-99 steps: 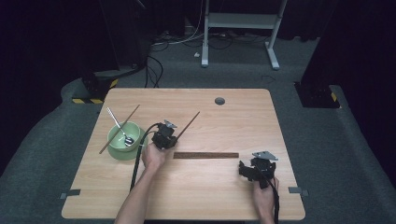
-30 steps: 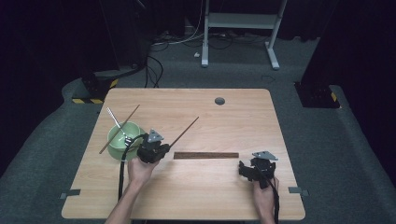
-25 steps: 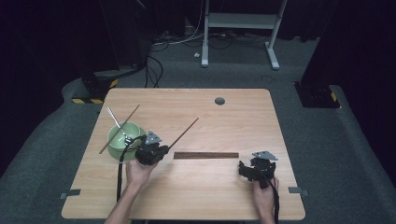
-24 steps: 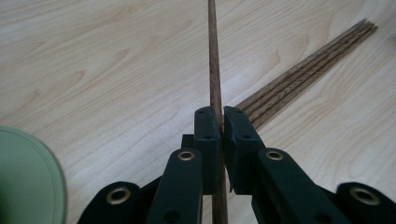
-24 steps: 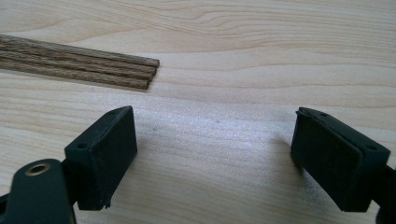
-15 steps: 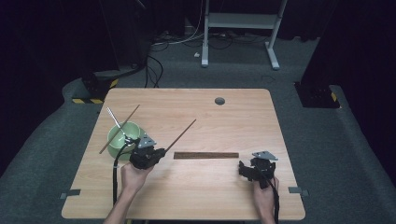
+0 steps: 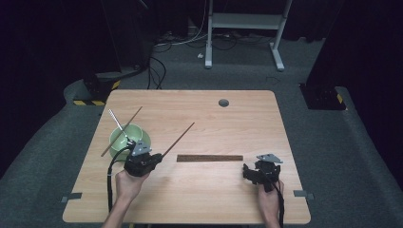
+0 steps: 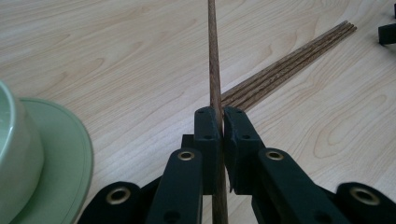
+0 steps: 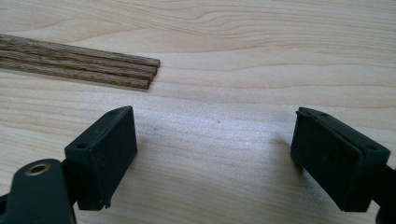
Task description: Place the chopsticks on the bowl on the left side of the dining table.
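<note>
On the table (image 7: 199, 199), the green bowl (image 7: 139, 136) holds a metal whisk and a chopstick. The left gripper (image 7: 154, 159) is clenched on another chopstick (image 7: 178, 140), angled up-right beside the bowl. The right gripper (image 7: 252, 172) is released.

In the left gripper view, the green bowl (image 8: 18, 154) was cut off by the left edge, and the held chopstick (image 8: 214, 60) ran off the top edge. In the right gripper view, the row of chopsticks (image 9: 84, 65) ran off the left edge. In the high view, the shiny thing (image 7: 119, 124) in the bowl was too small to tell.
</note>
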Demonstrator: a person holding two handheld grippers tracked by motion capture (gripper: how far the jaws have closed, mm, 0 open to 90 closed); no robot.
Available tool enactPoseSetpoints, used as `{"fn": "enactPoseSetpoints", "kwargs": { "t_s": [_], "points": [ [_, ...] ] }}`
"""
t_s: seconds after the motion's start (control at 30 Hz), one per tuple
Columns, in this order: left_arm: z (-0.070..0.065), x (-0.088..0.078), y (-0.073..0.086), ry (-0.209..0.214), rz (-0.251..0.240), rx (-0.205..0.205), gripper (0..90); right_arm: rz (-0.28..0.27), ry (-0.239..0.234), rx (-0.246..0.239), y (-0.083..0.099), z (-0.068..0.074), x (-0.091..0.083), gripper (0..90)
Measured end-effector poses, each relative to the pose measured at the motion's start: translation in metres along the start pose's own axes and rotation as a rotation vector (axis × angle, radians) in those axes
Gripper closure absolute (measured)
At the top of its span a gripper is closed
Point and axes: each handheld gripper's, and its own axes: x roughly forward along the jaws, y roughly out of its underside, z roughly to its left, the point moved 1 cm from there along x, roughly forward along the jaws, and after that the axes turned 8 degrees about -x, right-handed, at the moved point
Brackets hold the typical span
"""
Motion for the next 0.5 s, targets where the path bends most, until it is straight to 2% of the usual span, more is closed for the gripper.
{"fn": "enactPoseSetpoints", "kwargs": {
  "t_s": [0.5],
  "points": [
    [0.014, -0.014, 0.009, -0.025, -0.012, -0.028, 84.0, 0.001, 0.001, 0.0, 0.0, 0.0, 0.0, 13.9]
  ]
}}
